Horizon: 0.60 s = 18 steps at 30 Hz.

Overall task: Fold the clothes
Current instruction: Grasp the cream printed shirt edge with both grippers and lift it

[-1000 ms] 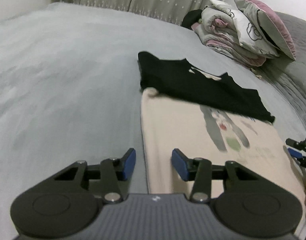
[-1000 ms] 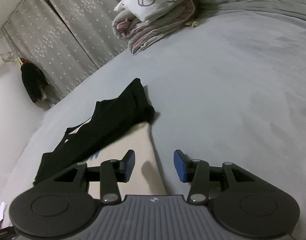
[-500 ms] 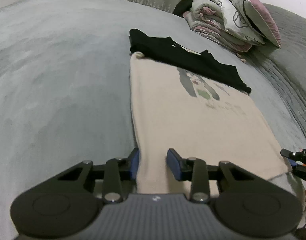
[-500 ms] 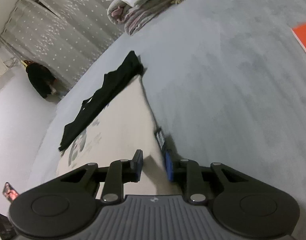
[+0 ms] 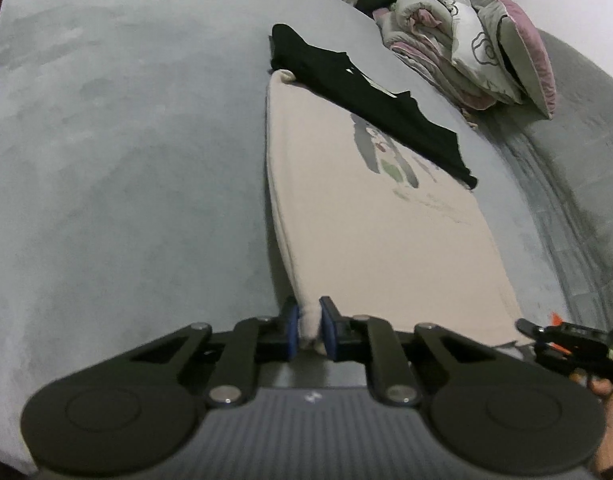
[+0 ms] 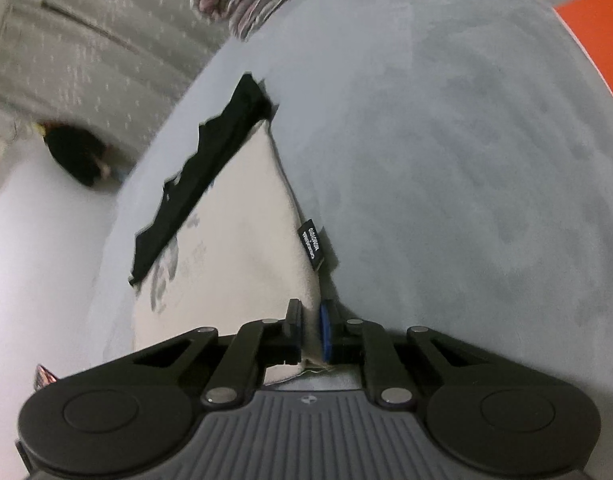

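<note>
A cream T-shirt (image 5: 370,216) with a grey cartoon print lies flat on the grey bed, its far end under a black garment (image 5: 362,100). My left gripper (image 5: 309,328) is shut on the shirt's near left hem corner. My right gripper (image 6: 309,332) is shut on the near right hem corner; it also shows at the right edge of the left wrist view (image 5: 546,330). In the right wrist view the cream shirt (image 6: 242,240) carries a black side label (image 6: 312,246), and the black garment (image 6: 210,164) lies across its far end.
The grey bed cover (image 5: 126,160) spreads wide to the left. A pile of folded quilts and pillows (image 5: 474,48) stands at the head of the bed. An orange object (image 6: 594,28) sits at the right edge. Curtains (image 6: 78,32) hang behind.
Both grippers have drawn back to the shirt's near hem and closed on its two corners. The view has pulled away from the black garment.
</note>
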Each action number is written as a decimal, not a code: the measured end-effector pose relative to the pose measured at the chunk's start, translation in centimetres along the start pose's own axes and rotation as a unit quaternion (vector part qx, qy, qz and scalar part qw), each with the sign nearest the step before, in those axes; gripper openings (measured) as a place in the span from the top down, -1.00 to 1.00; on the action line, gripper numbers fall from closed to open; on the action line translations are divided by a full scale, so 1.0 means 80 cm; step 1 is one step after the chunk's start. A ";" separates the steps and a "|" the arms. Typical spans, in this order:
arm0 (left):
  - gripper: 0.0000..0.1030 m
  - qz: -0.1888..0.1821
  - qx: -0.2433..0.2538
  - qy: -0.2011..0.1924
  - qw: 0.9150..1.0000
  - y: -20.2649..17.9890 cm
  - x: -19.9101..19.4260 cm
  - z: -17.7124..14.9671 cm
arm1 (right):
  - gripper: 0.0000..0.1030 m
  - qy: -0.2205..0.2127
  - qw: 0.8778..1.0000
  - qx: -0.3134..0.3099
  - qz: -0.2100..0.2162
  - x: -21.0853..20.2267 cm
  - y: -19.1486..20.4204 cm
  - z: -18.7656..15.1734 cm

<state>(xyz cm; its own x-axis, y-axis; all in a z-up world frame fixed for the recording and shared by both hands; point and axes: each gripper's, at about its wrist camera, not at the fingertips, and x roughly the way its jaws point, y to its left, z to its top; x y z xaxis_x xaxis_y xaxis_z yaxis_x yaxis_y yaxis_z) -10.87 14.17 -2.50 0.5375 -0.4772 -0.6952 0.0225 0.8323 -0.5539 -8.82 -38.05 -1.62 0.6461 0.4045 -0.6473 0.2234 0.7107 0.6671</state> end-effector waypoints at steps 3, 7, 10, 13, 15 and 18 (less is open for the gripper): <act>0.79 -0.028 -0.015 -0.002 0.999 0.004 -0.005 0.006 | 0.79 0.006 1.000 0.003 0.008 -0.004 0.008 0.009; 0.80 -0.064 -0.041 -0.017 0.997 0.004 -0.010 0.026 | 0.79 -0.012 0.996 0.040 0.075 -0.012 0.013 0.024; 0.80 -0.082 -0.048 -0.034 0.995 -0.003 -0.012 0.050 | 0.79 -0.027 0.993 0.051 0.100 -0.011 0.022 0.034; 0.80 -0.094 -0.055 -0.054 0.993 -0.009 -0.009 0.078 | 0.79 -0.048 0.991 0.067 0.107 0.005 0.030 0.047; 0.80 -0.097 -0.062 -0.070 0.991 -0.013 -0.005 0.098 | 0.79 -0.061 0.989 0.078 0.111 0.016 0.036 0.056; 0.80 -0.083 -0.082 -0.090 0.989 -0.008 0.010 0.125 | 0.79 -0.082 0.985 0.094 0.118 0.032 0.044 0.069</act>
<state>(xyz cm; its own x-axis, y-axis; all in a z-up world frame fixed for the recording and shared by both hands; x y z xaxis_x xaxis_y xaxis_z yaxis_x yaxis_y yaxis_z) -2.00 16.06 1.89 0.6795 -0.5333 -0.5039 -0.0054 0.6832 -0.7302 -2.36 -37.69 1.11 0.8016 0.4366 -0.4084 0.1739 0.4834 0.8580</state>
